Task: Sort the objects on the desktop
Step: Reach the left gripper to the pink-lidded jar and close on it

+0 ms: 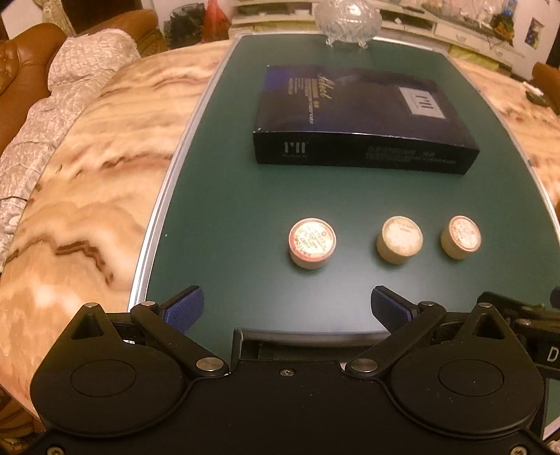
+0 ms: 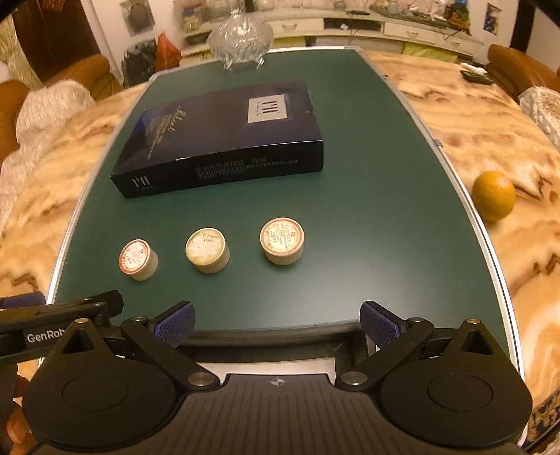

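Note:
Three small round beige jars with labelled lids stand in a row on a green board point(image 1: 224, 210): left jar point(image 1: 312, 242), middle jar point(image 1: 399, 240), right jar point(image 1: 460, 237). They also show in the right wrist view: left point(image 2: 138, 259), middle point(image 2: 207, 250), right point(image 2: 282, 240). A dark blue flat box point(image 1: 360, 119) point(image 2: 227, 136) lies behind them. My left gripper point(image 1: 287, 308) is open and empty, near the board's front edge. My right gripper point(image 2: 277, 323) is open and empty, beside it on the right.
A cut-glass bowl point(image 1: 348, 19) point(image 2: 241, 35) stands at the board's far edge. An orange point(image 2: 493, 195) lies on the marble-patterned table point(image 1: 87, 182) right of the board. Brown sofas and a dark object point(image 2: 476, 77) lie beyond.

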Motion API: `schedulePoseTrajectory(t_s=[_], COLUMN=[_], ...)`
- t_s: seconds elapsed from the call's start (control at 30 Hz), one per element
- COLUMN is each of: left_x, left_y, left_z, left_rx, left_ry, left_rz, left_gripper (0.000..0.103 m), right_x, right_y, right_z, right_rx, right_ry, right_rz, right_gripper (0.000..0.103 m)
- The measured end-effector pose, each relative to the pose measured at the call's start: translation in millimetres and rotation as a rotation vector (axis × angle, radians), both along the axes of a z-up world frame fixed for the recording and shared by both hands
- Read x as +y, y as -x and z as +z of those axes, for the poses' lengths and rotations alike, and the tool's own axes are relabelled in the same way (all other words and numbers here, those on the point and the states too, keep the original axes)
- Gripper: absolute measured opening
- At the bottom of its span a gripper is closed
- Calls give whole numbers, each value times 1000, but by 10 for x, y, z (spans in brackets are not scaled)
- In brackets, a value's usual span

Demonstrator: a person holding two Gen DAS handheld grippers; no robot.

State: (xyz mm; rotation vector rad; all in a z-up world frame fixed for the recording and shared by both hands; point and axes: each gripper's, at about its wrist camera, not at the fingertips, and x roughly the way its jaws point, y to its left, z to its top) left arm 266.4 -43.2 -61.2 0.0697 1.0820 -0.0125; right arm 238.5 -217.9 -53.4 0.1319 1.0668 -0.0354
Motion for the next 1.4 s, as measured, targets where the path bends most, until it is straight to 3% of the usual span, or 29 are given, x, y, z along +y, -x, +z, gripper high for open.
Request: schedulePoseTrajectory(t_s=[0.47,0.73,0.97,1.2,1.4], left_x=[-95,-147,-122,-2,-20], left_y=[-591,-667,-565,-486,-475], left_z=[191,164,55,-134,-220], left_rx=[-26,-17,8,65,64], left_ry=[-26,-23,-1,71,45], left_rz=[-6,-23,-29,-3,-1], left_gripper=[103,103,103,103,103], right_x=[2,-36,-73,-181,-226], right_y=[-627,-729,-545,-238,-58], right_z=[169,147,138,85,48], right_rx=[-27,-8,-18,-9,-9], right_ry=[15,20,23,-4,-31], right_rz=[5,11,14,-28,-28], right_gripper=[103,103,103,103,103])
